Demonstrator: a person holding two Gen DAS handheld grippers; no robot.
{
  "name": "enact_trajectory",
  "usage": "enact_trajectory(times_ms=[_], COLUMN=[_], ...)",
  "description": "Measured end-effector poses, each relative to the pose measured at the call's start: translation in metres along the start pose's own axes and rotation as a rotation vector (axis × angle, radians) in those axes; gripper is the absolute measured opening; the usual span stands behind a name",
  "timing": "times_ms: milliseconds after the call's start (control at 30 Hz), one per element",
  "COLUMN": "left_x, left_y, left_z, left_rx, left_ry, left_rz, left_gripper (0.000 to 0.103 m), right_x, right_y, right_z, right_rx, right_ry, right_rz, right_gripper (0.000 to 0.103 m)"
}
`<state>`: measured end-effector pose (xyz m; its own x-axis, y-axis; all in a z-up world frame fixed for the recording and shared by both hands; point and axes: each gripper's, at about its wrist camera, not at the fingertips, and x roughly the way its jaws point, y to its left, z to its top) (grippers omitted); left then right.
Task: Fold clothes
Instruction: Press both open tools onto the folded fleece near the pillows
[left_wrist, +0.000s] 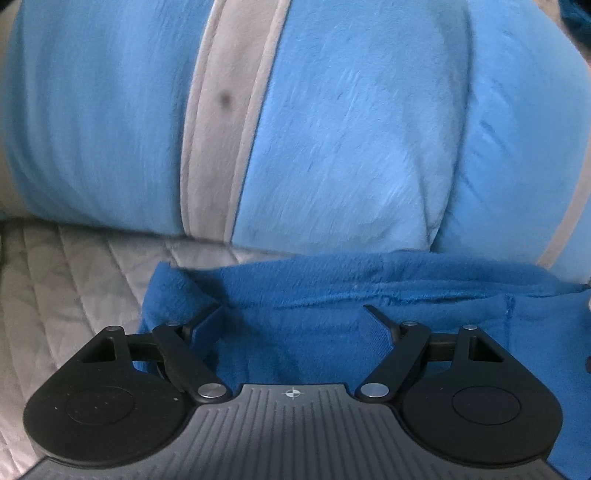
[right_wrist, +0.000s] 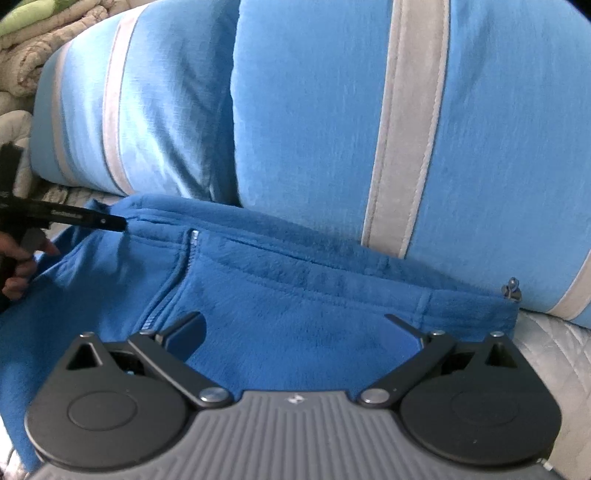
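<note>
Currently: your dark blue fleece garment (right_wrist: 295, 295) lies flat on the quilted bed (left_wrist: 74, 266) beside striped pillows (left_wrist: 332, 129); left tool (left_wrist: 293, 319) and right tool (right_wrist: 293, 326) spread, empty. Fold stage undeterminable.

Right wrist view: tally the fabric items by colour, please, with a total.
Dark blue fleece garment: 1
Light blue cushions with grey stripes: 2, left cushion and right cushion
Grey quilted cover: 1
Beige quilted blanket: 1
Green fabric, top left corner, too cropped to identify: 1
Total: 6
</note>
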<state>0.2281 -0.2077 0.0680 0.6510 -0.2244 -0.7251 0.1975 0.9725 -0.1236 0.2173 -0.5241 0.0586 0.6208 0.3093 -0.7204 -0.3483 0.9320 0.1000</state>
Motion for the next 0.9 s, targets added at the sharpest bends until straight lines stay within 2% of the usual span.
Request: enact_trajectory(times_ms=[267, 333, 433, 700, 800, 867, 900], left_x=[-0.036, -0.030, -0.012, 0.015, 0.026, 0.034, 0.038], left_y=[-0.044, -0.059, -0.072, -0.072, -0.071, -0.070, -0.069], left_z=[-0.002, -0.007, -0.016, -0.034, -0.036, -0.039, -0.040], left_rx=[0.007, 0.048, 0.057, 0.075, 0.077, 0.079, 0.076], left_ry=[-0.067, -0.054, -0.057, -0.129, -0.137, -0.142, -0.146], left_rz=[-0.043, -0.050, -0.031, -0.008, 0.005, 0.003, -0.003], left_gripper=[0.080, 0.080, 0.080, 0.081, 0.092, 0.102, 0.103], right_x=[0.015, 0.022, 0.032, 0.059, 0.071, 0.077, 0.081], right_y=[0.016, 0.019, 0.024, 0.027, 0.026, 0.026, 0.026], right_z=[-0.002, -0.003, -0.004, -0.011, -0.012, -0.011, -0.012], right_rx=[0.039, 0.052, 0.075, 0.115, 0.126, 0.124, 0.124], right_ry=[-0.073, -0.095, -0.134, -0.202, -0.188, -0.176, -0.171], right_rz=[-0.049, -0.053, -0.076, -0.139, -0.149, -0.155, -0.157], right_gripper=[0.103, 0.103, 0.103, 0.103, 0.103, 0.103, 0.103])
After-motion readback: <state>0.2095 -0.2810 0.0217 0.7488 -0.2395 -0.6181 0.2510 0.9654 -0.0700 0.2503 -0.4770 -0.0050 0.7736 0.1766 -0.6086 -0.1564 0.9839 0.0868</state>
